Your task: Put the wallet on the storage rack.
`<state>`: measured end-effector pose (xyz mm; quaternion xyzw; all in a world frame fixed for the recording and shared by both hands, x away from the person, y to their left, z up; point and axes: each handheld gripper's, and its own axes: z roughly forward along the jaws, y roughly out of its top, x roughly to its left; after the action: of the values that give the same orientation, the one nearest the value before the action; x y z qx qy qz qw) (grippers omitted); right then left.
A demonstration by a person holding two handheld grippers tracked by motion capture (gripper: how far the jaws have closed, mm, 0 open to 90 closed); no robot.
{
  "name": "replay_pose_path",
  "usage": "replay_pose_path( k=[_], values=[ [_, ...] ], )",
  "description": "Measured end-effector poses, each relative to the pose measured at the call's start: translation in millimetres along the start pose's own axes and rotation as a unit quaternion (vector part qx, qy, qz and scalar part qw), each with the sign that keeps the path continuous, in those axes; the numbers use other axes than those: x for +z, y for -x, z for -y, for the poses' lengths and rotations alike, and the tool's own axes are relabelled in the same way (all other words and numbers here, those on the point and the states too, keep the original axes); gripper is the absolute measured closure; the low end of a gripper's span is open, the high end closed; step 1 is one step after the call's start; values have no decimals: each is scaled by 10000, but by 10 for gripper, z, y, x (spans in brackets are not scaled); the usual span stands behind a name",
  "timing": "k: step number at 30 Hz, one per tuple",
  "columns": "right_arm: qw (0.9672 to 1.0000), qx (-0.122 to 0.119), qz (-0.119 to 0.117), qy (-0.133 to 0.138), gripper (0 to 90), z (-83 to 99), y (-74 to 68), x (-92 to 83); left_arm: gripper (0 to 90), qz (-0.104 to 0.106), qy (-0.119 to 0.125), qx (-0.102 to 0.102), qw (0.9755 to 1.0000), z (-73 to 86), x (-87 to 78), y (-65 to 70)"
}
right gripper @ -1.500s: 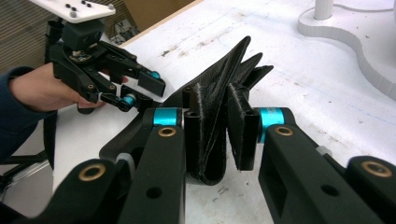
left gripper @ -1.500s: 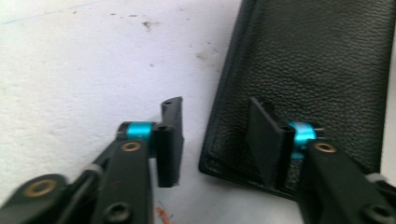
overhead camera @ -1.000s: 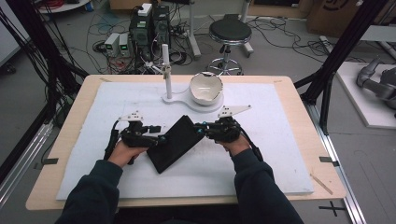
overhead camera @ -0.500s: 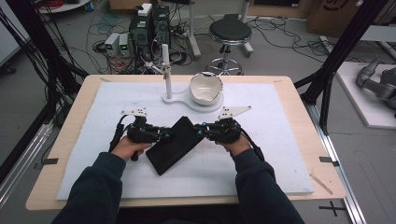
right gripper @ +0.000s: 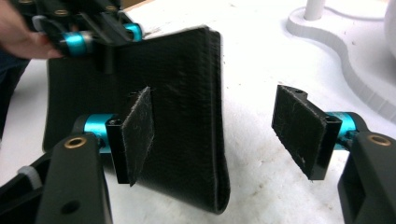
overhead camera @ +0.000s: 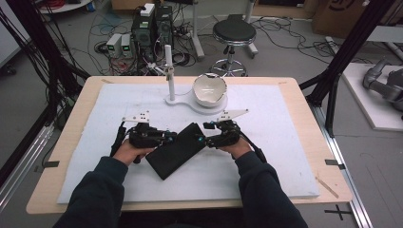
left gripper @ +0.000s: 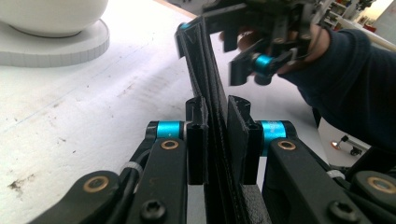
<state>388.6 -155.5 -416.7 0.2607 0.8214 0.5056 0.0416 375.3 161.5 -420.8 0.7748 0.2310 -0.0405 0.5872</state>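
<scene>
— Left gripper (overhead camera: 164, 137) first: is it clamped on anything?

— Yes. Its jaws have just been closing, and in the left gripper view both pads press flat on the edge of the black wallet (overhead camera: 179, 149), which stands up thin between them. It grips the wallet at the wallet's ten o'clock edge as the high view shows it.

— And the right gripper (overhead camera: 205, 138)?

— Let go. Its jaws have just been opening; in the right gripper view the two pads (right gripper: 137, 133) stand wide apart, one in front of the wallet (right gripper: 173, 112) and the other off to the side over bare mat. I can't tell whether the nearer pad touches the leather. That gripper sits at the wallet's two o'clock corner.

— Where does the wallet lie?

— Folded, near the middle of the white mat (overhead camera: 280, 156), long side running from seven o'clock up to one o'clock, between the two hands. Its folded spine faces the right gripper view.

— Anything beyond it?

— At twelve o'clock from the wallet, a white stand (overhead camera: 190, 101) with an upright post (overhead camera: 169, 71) and, beside the post on the same base, a white bowl (overhead camera: 209, 89). Past the table (overhead camera: 309, 109), a black stool (overhead camera: 234, 32) stands on the floor.
</scene>
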Motion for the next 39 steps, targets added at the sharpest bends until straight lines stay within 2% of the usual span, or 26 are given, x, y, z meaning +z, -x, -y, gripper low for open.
replay_pose_path(
  k=[2,3,4,6,7,8,9,11,13,14,15,16,18,20,21,22,23,26,28,29,30,31,34,39],
  values=[
    [9997,156,-179,-42,305,24,24,49,777,22,15,32,10000,0,5,4],
    [9997,156,-179,-42,305,24,24,49,777,22,15,32,10000,0,5,4],
    [9991,157,-393,-71,305,36,24,109,777,67,24,63,10000,-2,15,11],
    [9980,78,-615,-122,312,38,-4,156,777,79,26,161,9998,-5,28,27],
    [9970,-37,-755,-150,360,36,-26,188,777,51,24,155,9999,-6,34,35],
    [9961,-108,-851,-197,401,31,-42,200,776,10,-3,184,9998,-8,36,39],
    [9963,-217,-800,-228,404,24,-64,214,775,-33,-21,190,9998,-9,34,41],
    [9966,-263,-743,-258,560,12,-50,191,759,-263,-112,219,9994,-14,26,39],
    [9951,24,-954,-257,636,-6,2,145,705,-540,-89,174,9984,-25,20,45],
    [9949,93,-954,-302,673,-14,13,124,663,-777,-37,139,9969,-37,3,45],
    [9954,94,-898,-312,684,-19,21,103,581,-935,19,84,9956,-49,-32,37],
    [9960,144,-834,-282,693,-24,26,71,554,-1108,73,22,9938,-59,-78,29],
    [9975,110,-695,-75,718,-47,58,-22,477,-1457,157,-69,9892,-73,-198,18],
    [9988,126,-434,161,743,-69,94,-153,462,-1662,271,-70,9857,-75,-338,15],
    [9990,124,-327,275,751,-75,116,-220,445,-1844,325,-64,9823,-72,-422,22],
    [9991,109,-154,384,758,-79,135,-305,430,-1844,325,-64,9823,-72,-422,22],
    [9989,83,-11,451,762,-81,152,-367,430,-2019,461,-37,9783,-56,-539,32],
    [9978,72,366,546,766,-77,185,-519,424,-2341,618,-33,9702,-1,-712,49],
    [9964,25,581,625,768,-77,189,-603,424,-2488,682,-50,9661,51,-807,52],
    [9955,-50,678,661,768,-79,189,-636,425,-2488,682,-50,9661,51,-807,52],
    [9946,-132,792,664,768,-85,174,-664,425,-2626,734,-66,9621,111,-877,59],
    [9942,-187,826,669,768,-88,166,-675,426,-2671,757,-77,9606,142,-906,60],
    [9939,-363,800,660,765,-99,112,-683,428,-2716,791,-154,9590,219,-959,49],
    [9945,-475,538,760,756,-119,32,-682,431,-2726,759,-231,9588,271,-957,31]
  ],
)
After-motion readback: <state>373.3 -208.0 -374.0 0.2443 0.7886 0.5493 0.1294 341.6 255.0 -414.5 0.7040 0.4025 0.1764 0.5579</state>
